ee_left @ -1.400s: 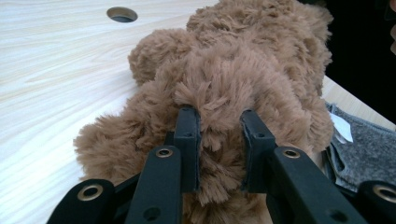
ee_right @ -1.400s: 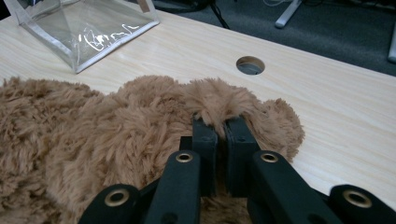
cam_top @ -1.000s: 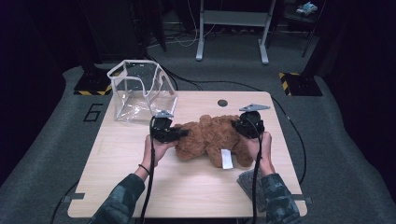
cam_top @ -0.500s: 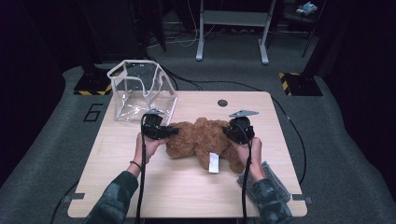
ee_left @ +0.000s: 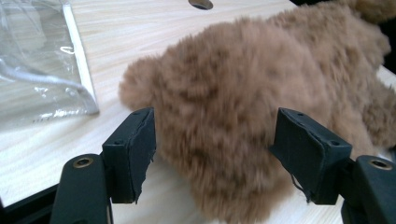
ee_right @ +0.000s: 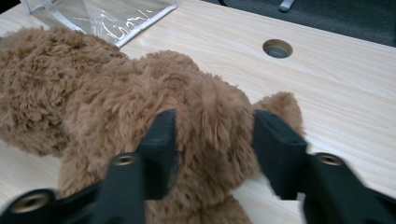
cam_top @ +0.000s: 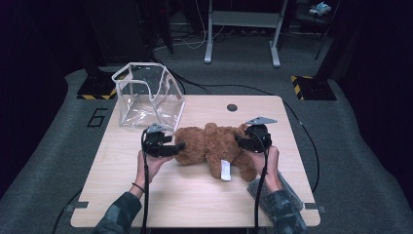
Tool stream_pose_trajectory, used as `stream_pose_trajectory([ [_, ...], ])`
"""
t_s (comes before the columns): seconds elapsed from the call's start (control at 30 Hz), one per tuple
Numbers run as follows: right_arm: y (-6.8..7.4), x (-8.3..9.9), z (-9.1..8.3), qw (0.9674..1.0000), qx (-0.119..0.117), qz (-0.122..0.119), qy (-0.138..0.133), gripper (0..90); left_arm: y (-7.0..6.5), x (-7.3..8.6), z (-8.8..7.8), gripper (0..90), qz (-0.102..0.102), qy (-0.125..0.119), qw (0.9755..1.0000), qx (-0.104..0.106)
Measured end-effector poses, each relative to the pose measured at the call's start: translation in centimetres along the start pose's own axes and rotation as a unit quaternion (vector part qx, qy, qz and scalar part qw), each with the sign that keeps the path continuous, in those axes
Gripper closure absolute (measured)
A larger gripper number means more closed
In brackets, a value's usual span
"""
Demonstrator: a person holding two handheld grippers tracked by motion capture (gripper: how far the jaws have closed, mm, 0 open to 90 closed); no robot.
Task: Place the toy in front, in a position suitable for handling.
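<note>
A brown plush teddy bear [cam_top: 214, 146] lies on the light wooden table [cam_top: 195, 195], a white tag [cam_top: 225, 169] hanging from its near side. My left gripper [cam_top: 178, 147] is at the bear's left end. Its jaws have just been opening and now stand wide around the fur [ee_left: 219, 107], with the left pad [ee_left: 137, 154] off it. At the bear's right end is my right gripper [cam_top: 241, 141]. Its jaws have also just been opening and straddle a furry limb [ee_right: 210, 121] loosely. Both grippers [ee_left: 212, 149] [ee_right: 215, 144] are open.
A clear plastic bag-like box [cam_top: 146, 97] stands open at the table's back left, close behind the left gripper; its wall [ee_left: 37, 70] and corner [ee_right: 107, 14] are seen from the grippers. A round cable hole [cam_top: 232, 107] is behind the bear. Dark floor surrounds the table.
The bear and both hands shifted left and slightly toward the person. Both grippers' jaws, shut on the fur before, have spread apart.
</note>
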State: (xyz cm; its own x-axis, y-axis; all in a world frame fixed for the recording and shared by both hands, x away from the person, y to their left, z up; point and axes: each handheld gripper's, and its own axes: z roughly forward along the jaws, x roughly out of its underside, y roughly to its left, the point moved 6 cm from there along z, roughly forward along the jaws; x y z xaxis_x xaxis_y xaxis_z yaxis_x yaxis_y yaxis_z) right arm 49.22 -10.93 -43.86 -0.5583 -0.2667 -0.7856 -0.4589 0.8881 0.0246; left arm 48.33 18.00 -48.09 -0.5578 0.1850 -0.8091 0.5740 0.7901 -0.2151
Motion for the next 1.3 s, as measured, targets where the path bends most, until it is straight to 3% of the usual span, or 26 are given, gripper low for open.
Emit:
stream_pose_trajectory([
  [0.17, -0.5, 0.8, -1.0, 1.0, 0.009, -0.001, 0.001, 34.1, -0.6, 1.8, -0.2, 28.4, 0.011, -0.006, 0.9999, -0.008],
  [0.37, -1.1, 2.5, -2.1, 0.9999, 0.007, -0.001, 0.008, 26.0, -1.4, 3.7, 0.2, 28.7, 0.021, -0.002, 0.9997, -0.008],
  [0.5, -1.6, 4.2, -3.2, 0.9999, 0.01, -0.003, 0.013, 19.5, -2.0, 5.2, 0.8, 35.7, 0.026, -0.004, 0.9994, -0.02],
  [0.63, -2.1, 6.0, -4.0, 0.9996, 0.017, 0.002, 0.023, 19.4, -1.9, 6.0, 1.2, 53.1, 0.023, -0.017, 0.9992, -0.026],
  [0.77, -2.6, 7.7, -4.4, 0.9991, 0.028, 0.011, 0.03, 19.1, -1.7, 6.1, 1.4, 61.5, 0.016, -0.029, 0.9993, -0.017],
  [0.8, -3.0, 9.0, -4.7, 0.9988, 0.027, 0.015, 0.037, 18.5, -1.6, 6.2, 1.5, 69.9, 0.02, -0.029, 0.9992, -0.017],
  [0.83, -3.0, 9.0, -4.7, 0.9988, 0.027, 0.015, 0.037, 18.5, -1.6, 6.2, 1.5, 72.0, 0.02, -0.029, 0.9992, -0.017],
  [0.87, -3.3, 10.2, -5.0, 0.998, 0.035, 0.018, 0.05, 16.9, -1.4, 6.2, 1.5, 75.3, 0.018, -0.036, 0.9991, -0.013],
  [0.97, -3.7, 11.4, -5.1, 0.9975, 0.036, 0.023, 0.056, 16.4, -1.2, 6.2, 1.5, 81.3, 0.02, -0.039, 0.999, -0.012],
  [1.03, -4.1, 13.3, -5.3, 0.9964, 0.035, 0.031, 0.07, 15.5, -1.0, 6.3, 1.5, 83.6, 0.023, -0.038, 0.999, -0.005],
  [1.3, -4.5, 17.2, -5.4, 0.9936, 0.034, 0.04, 0.1, 20.0, -0.3, 6.8, 1.8, 84.7, 0.021, -0.047, 0.9987, -0.002],
])
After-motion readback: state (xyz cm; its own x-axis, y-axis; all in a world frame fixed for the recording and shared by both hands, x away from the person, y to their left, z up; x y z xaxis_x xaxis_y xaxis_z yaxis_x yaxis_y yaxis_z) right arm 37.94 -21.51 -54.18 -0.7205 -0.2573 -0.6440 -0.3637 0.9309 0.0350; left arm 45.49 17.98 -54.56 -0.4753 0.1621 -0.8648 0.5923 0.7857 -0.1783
